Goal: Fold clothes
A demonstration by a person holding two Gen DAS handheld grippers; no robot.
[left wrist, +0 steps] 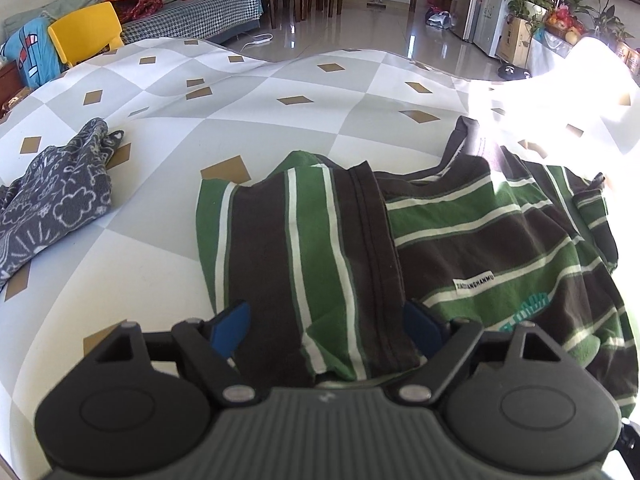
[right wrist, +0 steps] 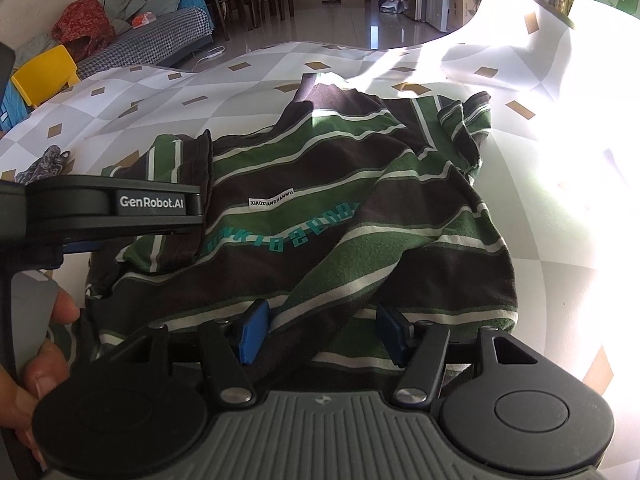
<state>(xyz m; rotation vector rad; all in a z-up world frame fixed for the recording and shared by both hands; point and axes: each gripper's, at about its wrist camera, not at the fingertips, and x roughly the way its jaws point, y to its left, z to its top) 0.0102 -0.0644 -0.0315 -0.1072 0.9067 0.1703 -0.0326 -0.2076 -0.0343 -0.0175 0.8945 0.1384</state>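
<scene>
Striped shirt (left wrist: 460,240), in green, brown and white, lay crumpled on our diamond-patterned sheet (left wrist: 168,216). In the left wrist view, a folded sleeve section of the shirt ran between the blue pads (left wrist: 230,326) of our left gripper (left wrist: 326,328); whether the pads pressed the cloth we cannot tell. A dark grey patterned garment (left wrist: 52,204) lay well apart at the left, and a yellow chair (left wrist: 86,30) stood beyond the sheet. In the right wrist view, the shirt (right wrist: 320,208) spread across the sheet (right wrist: 160,92), its printed lettering facing up. A fold of it lay between the pads (right wrist: 254,332) of our right gripper (right wrist: 324,334), whose jaws stood partly apart; we cannot tell whether they clamped it. Our left hand (right wrist: 36,364) held the left gripper's body at the frame's left edge.
</scene>
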